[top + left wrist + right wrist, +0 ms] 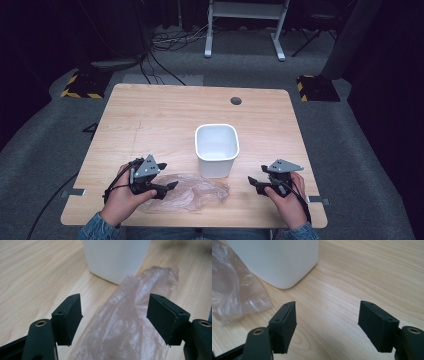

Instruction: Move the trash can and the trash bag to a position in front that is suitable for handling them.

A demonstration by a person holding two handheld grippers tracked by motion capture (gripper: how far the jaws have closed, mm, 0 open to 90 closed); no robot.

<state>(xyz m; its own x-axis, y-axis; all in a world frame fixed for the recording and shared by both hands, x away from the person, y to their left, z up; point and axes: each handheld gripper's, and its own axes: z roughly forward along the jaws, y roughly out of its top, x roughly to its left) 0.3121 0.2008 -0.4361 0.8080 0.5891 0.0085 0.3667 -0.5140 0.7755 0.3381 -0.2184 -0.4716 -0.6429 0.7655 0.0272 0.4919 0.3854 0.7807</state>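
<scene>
A white square tub (216, 149) stands empty in the middle of the wooden table (165, 112). A crumpled clear plastic bag (192, 192) lies flat in front of it, near the table's front edge. My left gripper (172, 186) is at the bag's left end, open, and the bag (130, 322) runs between its spread jaws without either pad pressing on it. My right gripper (251, 181) hovers open to the right of the tub, over bare wood, with nothing between its jaws. The tub's corner (279, 262) and the bag's end (234, 295) lie ahead of it to the left.
A round cable hole (236, 100) sits near the table's far edge. Beyond the table are grey carpet, cables and a white metal frame (245, 25). Bare wood stretches behind and to both sides of the tub.
</scene>
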